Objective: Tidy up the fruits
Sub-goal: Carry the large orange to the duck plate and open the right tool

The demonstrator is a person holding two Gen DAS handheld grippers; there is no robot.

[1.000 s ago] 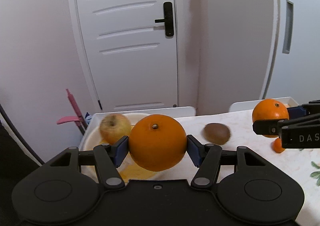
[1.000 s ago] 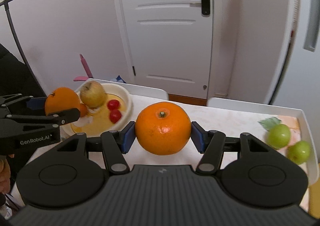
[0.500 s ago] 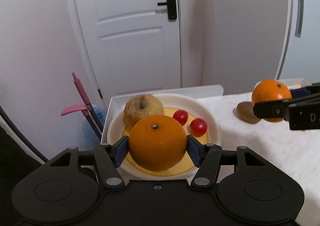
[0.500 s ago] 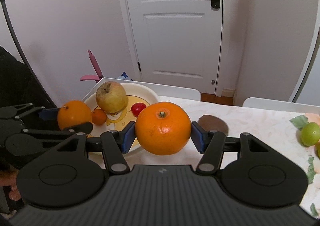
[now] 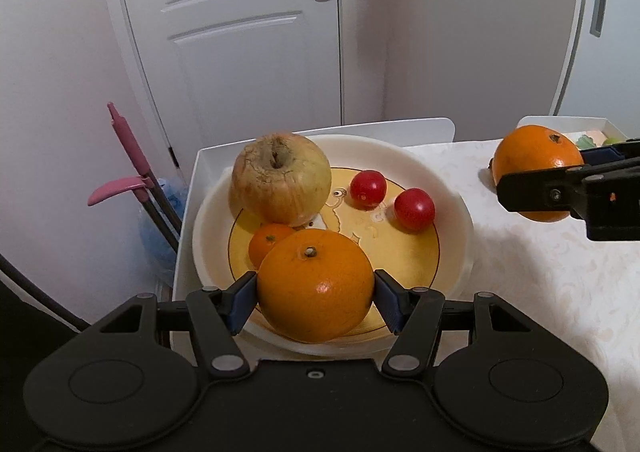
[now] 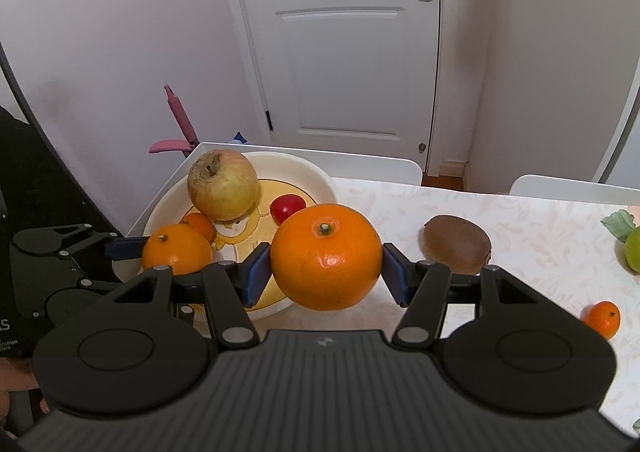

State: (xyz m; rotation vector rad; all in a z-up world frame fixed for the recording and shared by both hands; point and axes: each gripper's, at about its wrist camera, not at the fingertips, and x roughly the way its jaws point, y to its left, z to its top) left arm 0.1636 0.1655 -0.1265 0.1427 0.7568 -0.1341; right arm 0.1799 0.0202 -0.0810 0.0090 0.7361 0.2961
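My left gripper [image 5: 314, 294] is shut on a large orange [image 5: 314, 286] and holds it over the near rim of a white and yellow plate [image 5: 452, 211]. On the plate lie a wrinkled apple [image 5: 280, 177], a small mandarin [image 5: 268, 244] and two cherry tomatoes [image 5: 414, 208]. My right gripper [image 6: 326, 272] is shut on a second orange [image 6: 326, 256], held above the table just right of the plate [image 6: 316, 175]. That orange also shows in the left wrist view [image 5: 536, 161]. The left gripper's orange shows in the right wrist view [image 6: 176, 248].
A kiwi [image 6: 456, 244] lies on the patterned tablecloth to the right of the plate. A small mandarin [image 6: 602, 318] and a green fruit [image 6: 632, 248] lie further right. A pink-handled tool [image 5: 132, 155] stands off the table's left edge. White chair backs [image 6: 360, 163] stand behind.
Both grippers have moved left toward the plate with their oranges. The left orange has come down over the plate's near rim, and the right orange is now beside the plate.
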